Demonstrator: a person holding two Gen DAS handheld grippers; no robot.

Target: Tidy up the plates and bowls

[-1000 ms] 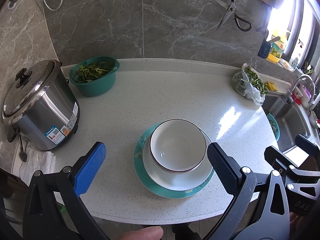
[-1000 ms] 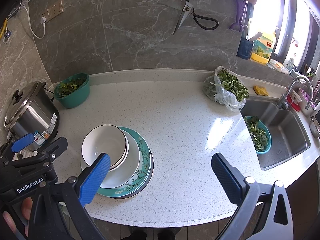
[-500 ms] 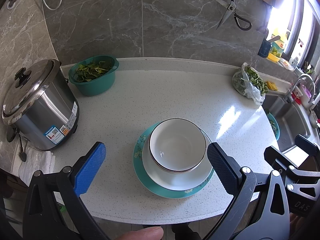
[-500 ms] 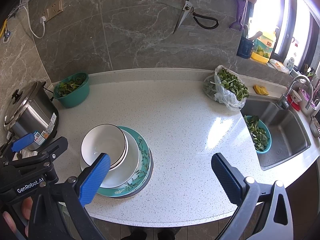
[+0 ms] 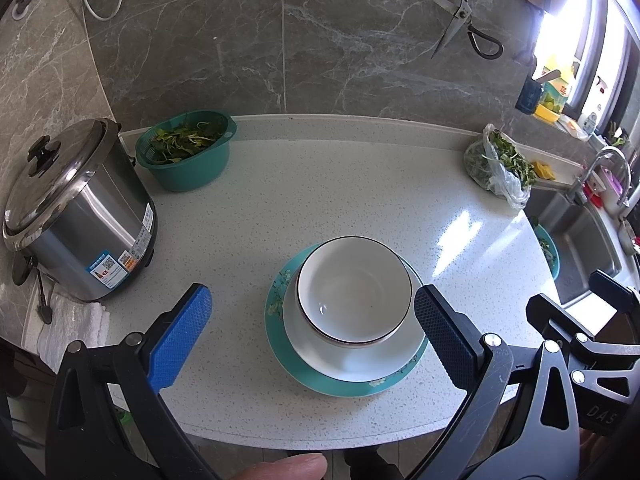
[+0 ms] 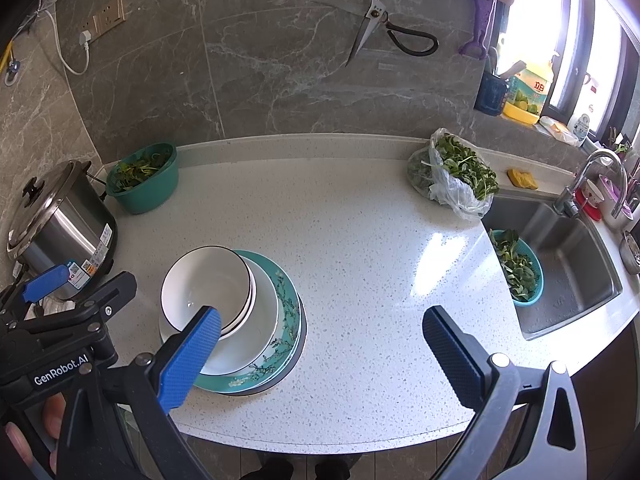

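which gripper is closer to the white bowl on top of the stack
Left. The left gripper hangs open with the white bowl centred between its fingers; the right gripper sits off to the bowl's right.

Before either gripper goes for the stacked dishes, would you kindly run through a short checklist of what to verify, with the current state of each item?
1. Left gripper jaws open and empty: ok.
2. Right gripper jaws open and empty: ok.
3. White bowl sits upright on top of the stack, nothing inside: ok.
4. Stack centred: not ok; in the right wrist view the bowl sits off-centre toward the left of the teal plate.
5. Counter beside the stack free for setting dishes down: ok.
6. Number of dishes in the stack: cannot tell.
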